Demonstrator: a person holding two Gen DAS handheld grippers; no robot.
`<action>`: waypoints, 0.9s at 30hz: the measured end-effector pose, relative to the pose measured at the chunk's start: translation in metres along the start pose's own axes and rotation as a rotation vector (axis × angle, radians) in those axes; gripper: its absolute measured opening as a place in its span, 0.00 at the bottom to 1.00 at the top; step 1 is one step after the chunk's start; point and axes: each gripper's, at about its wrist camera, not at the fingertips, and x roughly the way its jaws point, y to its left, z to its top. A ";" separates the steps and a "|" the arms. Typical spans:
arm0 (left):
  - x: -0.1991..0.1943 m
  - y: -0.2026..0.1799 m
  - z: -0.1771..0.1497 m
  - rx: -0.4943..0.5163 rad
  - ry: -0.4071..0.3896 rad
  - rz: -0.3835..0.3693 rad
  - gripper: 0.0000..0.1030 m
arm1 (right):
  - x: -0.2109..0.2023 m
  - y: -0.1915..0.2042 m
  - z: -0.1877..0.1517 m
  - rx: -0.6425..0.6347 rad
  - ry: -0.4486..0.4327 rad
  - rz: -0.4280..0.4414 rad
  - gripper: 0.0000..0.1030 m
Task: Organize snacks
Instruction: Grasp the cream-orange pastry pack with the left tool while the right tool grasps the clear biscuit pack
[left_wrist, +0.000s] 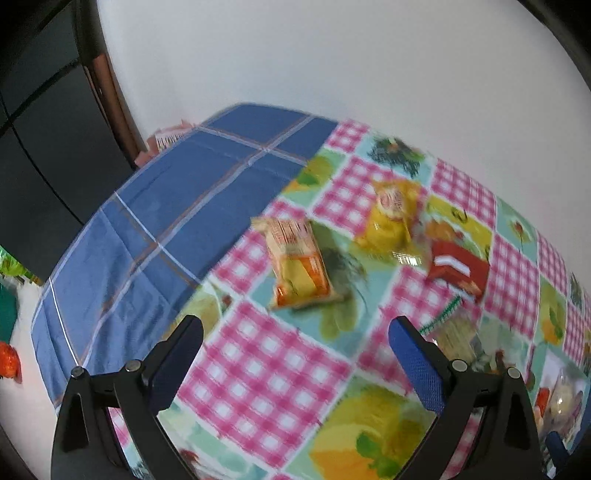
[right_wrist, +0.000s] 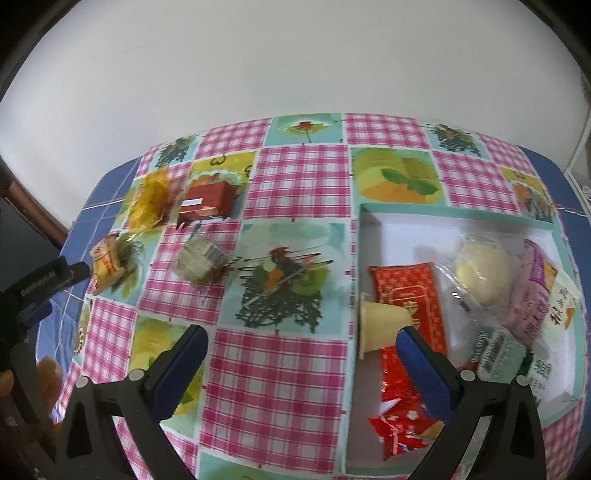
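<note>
My left gripper (left_wrist: 295, 332) is open and empty above the tablecloth, short of an orange snack packet (left_wrist: 297, 260). Beyond it lie a yellow packet (left_wrist: 391, 218), a red packet (left_wrist: 456, 267) and a pale green-edged packet (left_wrist: 448, 328). In the right wrist view these same loose snacks lie at the far left: orange (right_wrist: 105, 264), yellow (right_wrist: 149, 197), red (right_wrist: 207, 201), pale (right_wrist: 201, 260). My right gripper (right_wrist: 301, 341) is open and empty, its right finger over the white box (right_wrist: 373, 221), which holds a red packet (right_wrist: 408, 317), a cup jelly (right_wrist: 382, 326) and several other snacks.
The table has a patchwork pink-check cloth (right_wrist: 295, 387) over a blue cloth (left_wrist: 166, 206), against a white wall. The left gripper's body (right_wrist: 40, 284) shows at the left edge of the right wrist view. A dark cabinet (left_wrist: 40, 147) stands left of the table.
</note>
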 end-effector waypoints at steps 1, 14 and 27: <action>0.000 0.002 0.004 0.004 -0.014 0.007 0.97 | 0.003 0.002 0.001 -0.002 0.004 0.003 1.00; 0.040 0.008 0.027 -0.019 0.041 -0.061 0.97 | 0.057 0.047 0.022 -0.109 0.055 0.028 1.00; 0.059 0.019 0.042 -0.050 0.031 -0.061 0.97 | 0.113 0.088 0.027 -0.239 0.064 -0.008 1.00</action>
